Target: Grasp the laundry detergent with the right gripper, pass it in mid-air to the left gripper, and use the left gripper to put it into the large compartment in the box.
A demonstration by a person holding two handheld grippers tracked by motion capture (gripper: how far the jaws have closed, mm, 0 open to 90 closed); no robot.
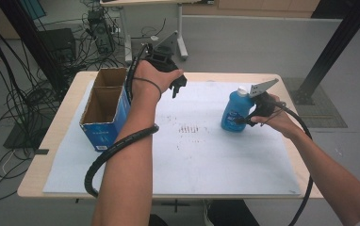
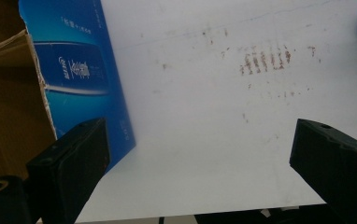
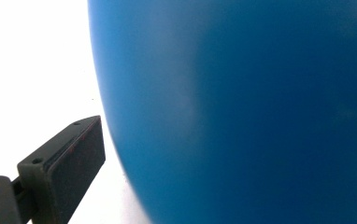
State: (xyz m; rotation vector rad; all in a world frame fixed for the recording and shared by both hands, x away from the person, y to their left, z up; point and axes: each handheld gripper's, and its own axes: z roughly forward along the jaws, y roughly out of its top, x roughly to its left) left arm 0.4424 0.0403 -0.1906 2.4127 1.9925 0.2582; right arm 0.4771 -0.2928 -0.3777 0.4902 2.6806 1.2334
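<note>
At the far left of the table [image 1: 51, 136] we see a blue cardboard box [image 1: 103, 123] standing open-topped on the white sheet [image 1: 201, 160], its brown inside split into two compartments; just right of it our left forearm runs up from the bottom edge, wrist bent slightly toward the middle, a black cable looped round it; the left hand [image 1: 151, 77] is closed around the left gripper [image 1: 179, 87], which hangs above the far part of the sheet beside the box's far corner, jaws pointing down and toward us; in the left gripper view its two black jaws stand wide apart with nothing between them, the box's blue wall [image 2: 81, 74] beside the left jaw and a rust-coloured stain [image 2: 265, 60] on the sheet beyond. Further right, the blue bottle [image 1: 234, 112] with a white cap stands upright on the sheet, well apart from the box; the right gripper [image 1: 244, 120] meets it from the right, the right hand [image 1: 274, 117] gripping the handle with the forearm coming in low from the bottom right corner; in the right gripper view the bottle's blue body [image 3: 242, 107] sits hard against the camera with one jaw beside it, the other hidden, so we cannot tell whether the jaws are clamped on it.
</note>
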